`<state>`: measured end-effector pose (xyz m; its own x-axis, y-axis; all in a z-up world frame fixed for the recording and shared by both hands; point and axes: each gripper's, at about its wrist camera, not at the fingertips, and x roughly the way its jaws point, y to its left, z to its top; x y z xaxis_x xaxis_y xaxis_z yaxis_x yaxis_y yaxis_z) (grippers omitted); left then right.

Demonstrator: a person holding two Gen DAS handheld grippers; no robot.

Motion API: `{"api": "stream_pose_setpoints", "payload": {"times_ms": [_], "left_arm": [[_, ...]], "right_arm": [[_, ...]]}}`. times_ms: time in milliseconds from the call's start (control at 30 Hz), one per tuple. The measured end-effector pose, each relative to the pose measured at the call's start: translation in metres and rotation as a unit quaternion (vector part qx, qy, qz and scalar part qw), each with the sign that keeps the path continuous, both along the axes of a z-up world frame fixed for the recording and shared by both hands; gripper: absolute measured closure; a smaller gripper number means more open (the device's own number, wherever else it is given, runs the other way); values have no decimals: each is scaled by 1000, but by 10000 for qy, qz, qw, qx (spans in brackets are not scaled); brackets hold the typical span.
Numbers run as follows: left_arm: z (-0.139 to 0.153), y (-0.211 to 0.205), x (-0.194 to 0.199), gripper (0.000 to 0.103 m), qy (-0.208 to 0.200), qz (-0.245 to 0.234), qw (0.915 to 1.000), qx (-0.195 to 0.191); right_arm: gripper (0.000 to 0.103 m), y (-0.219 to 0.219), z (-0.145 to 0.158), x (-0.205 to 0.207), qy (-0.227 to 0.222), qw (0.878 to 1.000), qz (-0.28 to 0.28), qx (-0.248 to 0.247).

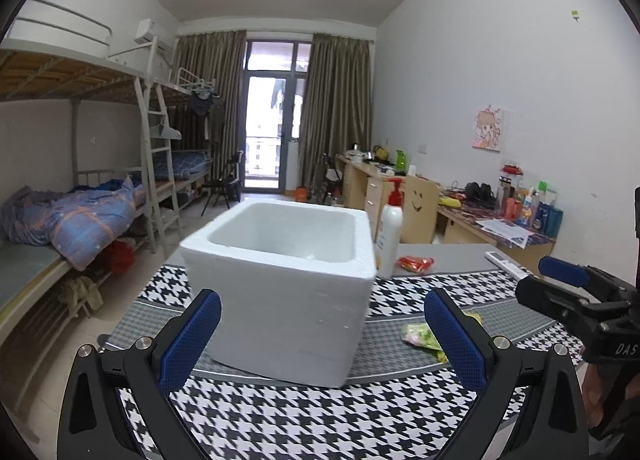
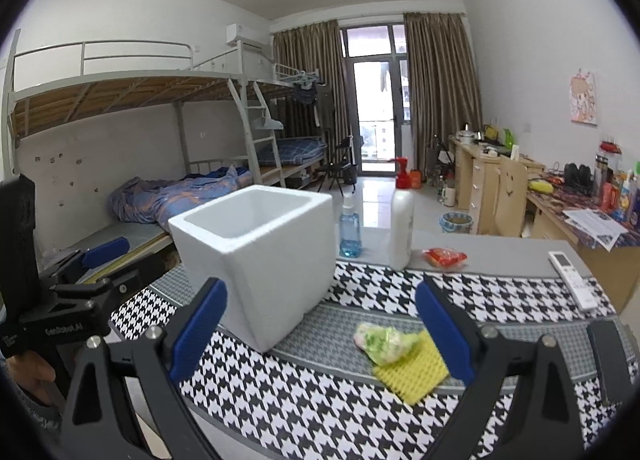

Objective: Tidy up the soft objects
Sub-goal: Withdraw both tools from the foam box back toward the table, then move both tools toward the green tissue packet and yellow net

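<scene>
A white foam box (image 1: 288, 292) stands upright on the houndstooth cloth (image 2: 304, 412) covering the tabletop (image 2: 500, 256), its top open; the part of the inside that shows is bare white wall, and its floor is hidden below the rim in both views. To its right on the cloth lie the soft things: a crumpled green-and-pink floral cloth (image 2: 380, 342) resting partly on a ribbed yellow sponge pad (image 2: 416, 374), both near the box but apart from it. In the left wrist view these two are mostly hidden behind a blue claw pad. Behind the box stand a white pump bottle (image 2: 402, 228) with a red top and a blue-tinted bottle (image 2: 350, 234), the latter hidden in the left view. A red packet (image 2: 445, 257) and a white remote (image 2: 572, 278) lie farther right; a dark flat object at the right edge is cut off and hard to identify. The left claw (image 1: 320, 336) is spread wide in front of the box, holding nothing. The right claw (image 2: 320, 330) is likewise spread wide and holds nothing, with the floral cloth just inside its right pad.
</scene>
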<state>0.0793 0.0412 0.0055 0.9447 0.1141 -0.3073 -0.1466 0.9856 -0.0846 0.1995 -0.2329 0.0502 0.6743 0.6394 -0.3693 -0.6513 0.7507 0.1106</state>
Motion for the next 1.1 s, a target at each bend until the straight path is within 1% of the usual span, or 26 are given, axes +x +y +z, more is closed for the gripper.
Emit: {"api": "stream_pose_setpoints", "payload": {"times_ms": [233, 367, 533, 633, 767, 933, 1100], "left_arm": [[-2, -14, 4, 1, 7, -224, 9997, 25], [-4, -19, 7, 1, 32, -339, 9994, -38], [-7, -30, 11, 1, 104, -494, 9987, 34], [-7, -36, 14, 1, 96, -489, 9987, 108], [-7, -38, 15, 1, 93, -621, 9980, 81], [-14, -44, 23, 1, 199, -723, 9972, 1], [-20, -51, 30, 1, 316, -857, 9958, -71]], "right_arm": [[6, -18, -11, 6, 82, 9998, -191, -33], [6, -27, -15, 8, 118, 9996, -263, -29], [6, -37, -19, 8, 124, 9992, -368, -88], [6, -42, -22, 9, 163, 9989, -438, -92], [6, -52, -25, 11, 203, 9981, -580, -81], [6, -59, -30, 15, 291, 9972, -682, -96], [6, -62, -34, 17, 325, 9965, -735, -220]]}}
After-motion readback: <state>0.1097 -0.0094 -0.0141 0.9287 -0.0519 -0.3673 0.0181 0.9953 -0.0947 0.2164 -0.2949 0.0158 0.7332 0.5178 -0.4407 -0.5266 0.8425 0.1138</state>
